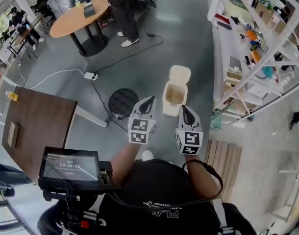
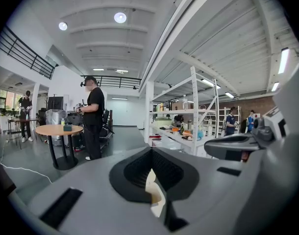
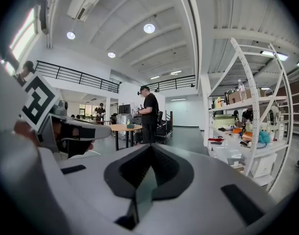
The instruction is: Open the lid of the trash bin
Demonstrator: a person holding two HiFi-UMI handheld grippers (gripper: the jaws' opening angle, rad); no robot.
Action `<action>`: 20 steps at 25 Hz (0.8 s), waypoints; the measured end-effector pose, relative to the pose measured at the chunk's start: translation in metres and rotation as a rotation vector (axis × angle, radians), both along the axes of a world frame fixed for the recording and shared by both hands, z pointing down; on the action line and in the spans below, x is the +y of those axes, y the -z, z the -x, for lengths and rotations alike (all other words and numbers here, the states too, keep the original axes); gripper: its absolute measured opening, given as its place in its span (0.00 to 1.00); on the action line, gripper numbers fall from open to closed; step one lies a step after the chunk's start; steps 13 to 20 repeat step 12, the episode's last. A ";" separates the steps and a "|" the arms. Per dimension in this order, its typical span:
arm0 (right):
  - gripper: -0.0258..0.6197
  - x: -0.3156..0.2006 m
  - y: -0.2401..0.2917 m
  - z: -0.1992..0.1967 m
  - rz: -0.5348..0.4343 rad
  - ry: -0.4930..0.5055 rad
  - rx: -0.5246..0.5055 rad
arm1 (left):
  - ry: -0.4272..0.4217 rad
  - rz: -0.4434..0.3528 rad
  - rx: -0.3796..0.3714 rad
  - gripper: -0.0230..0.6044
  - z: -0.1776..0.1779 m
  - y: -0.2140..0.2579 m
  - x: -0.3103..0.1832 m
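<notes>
A small cream trash bin (image 1: pixel 175 94) stands on the grey floor ahead of me. Its lid (image 1: pixel 180 75) is tipped up and back, so the inside shows. My left gripper (image 1: pixel 149 101) hovers just left of the bin, jaws together and holding nothing. My right gripper (image 1: pixel 183 109) hangs just in front of the bin's near edge, also shut and holding nothing. In the left gripper view a sliver of cream shows through the slit between the shut jaws of the left gripper (image 2: pixel 152 177). The right gripper (image 3: pixel 146 176) shows only floor through its slit.
A round black stool (image 1: pixel 123 102) stands left of the bin, with a cable and power strip (image 1: pixel 90 75) behind it. White shelving racks (image 1: pixel 257 53) line the right side. A brown table (image 1: pixel 37 124) is at left, a wooden pallet (image 1: pixel 226 161) at right. A person (image 1: pixel 124 6) stands by a round table (image 1: pixel 78 17).
</notes>
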State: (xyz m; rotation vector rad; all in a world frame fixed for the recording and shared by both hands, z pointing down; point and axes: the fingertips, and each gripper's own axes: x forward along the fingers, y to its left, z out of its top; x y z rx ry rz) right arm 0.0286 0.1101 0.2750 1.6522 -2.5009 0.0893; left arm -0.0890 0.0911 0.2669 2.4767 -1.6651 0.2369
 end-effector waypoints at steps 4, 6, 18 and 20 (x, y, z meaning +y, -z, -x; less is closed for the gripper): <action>0.04 -0.004 0.000 0.004 0.000 0.000 0.002 | -0.007 0.003 -0.003 0.03 0.000 -0.001 -0.004; 0.04 -0.005 -0.003 0.005 0.002 0.000 0.004 | -0.009 0.002 -0.003 0.03 0.001 -0.002 -0.005; 0.04 -0.015 -0.010 0.009 0.017 -0.010 0.011 | -0.017 0.012 0.004 0.03 0.004 -0.009 -0.014; 0.04 -0.015 -0.010 0.009 0.017 -0.010 0.011 | -0.017 0.012 0.004 0.03 0.004 -0.009 -0.014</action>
